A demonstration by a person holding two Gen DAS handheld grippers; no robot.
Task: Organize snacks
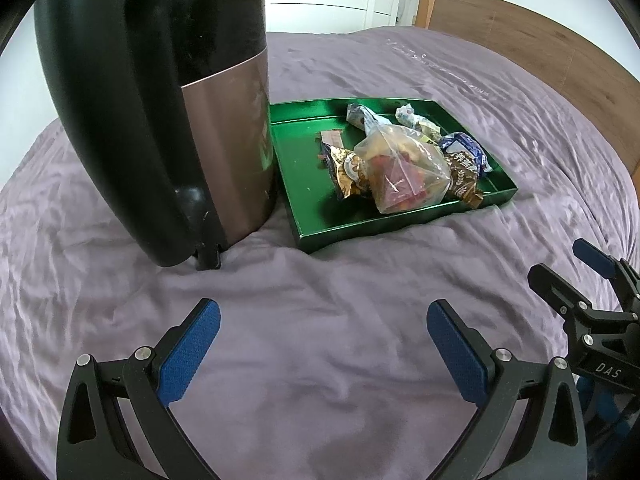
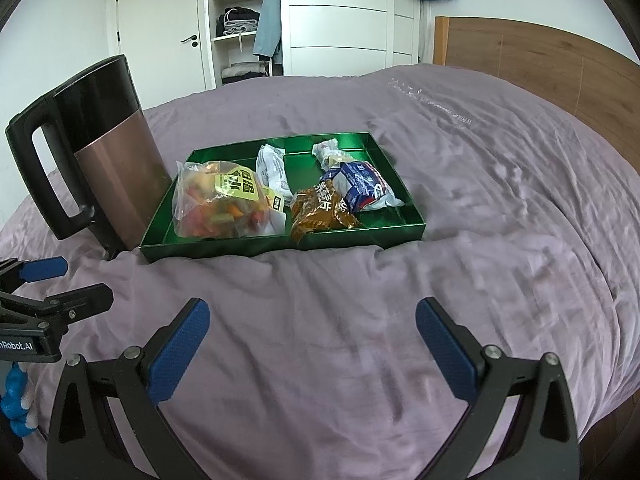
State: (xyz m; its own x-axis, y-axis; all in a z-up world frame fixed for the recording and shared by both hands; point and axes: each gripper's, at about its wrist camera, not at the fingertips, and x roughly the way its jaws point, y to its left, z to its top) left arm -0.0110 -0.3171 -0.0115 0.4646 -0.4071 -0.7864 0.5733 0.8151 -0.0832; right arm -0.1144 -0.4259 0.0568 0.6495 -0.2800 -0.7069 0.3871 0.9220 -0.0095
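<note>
A green tray [image 2: 224, 246] sits on the purple bedspread and holds several snack packs. They include a clear bag of colourful candy [image 2: 216, 204], a brown packet [image 2: 320, 210], a blue-and-white packet [image 2: 364, 190] and a white packet [image 2: 272, 170]. The tray [image 1: 304, 184] and the clear bag [image 1: 404, 168] also show in the left wrist view. My left gripper [image 1: 323, 320] is open and empty above the bedspread, short of the tray. My right gripper [image 2: 313, 318] is open and empty, also short of the tray.
A black and copper kettle [image 2: 116, 172] stands just left of the tray, very close in the left wrist view [image 1: 160, 92]. A wooden headboard [image 2: 540, 64] runs along the right. White wardrobes and a door stand behind the bed.
</note>
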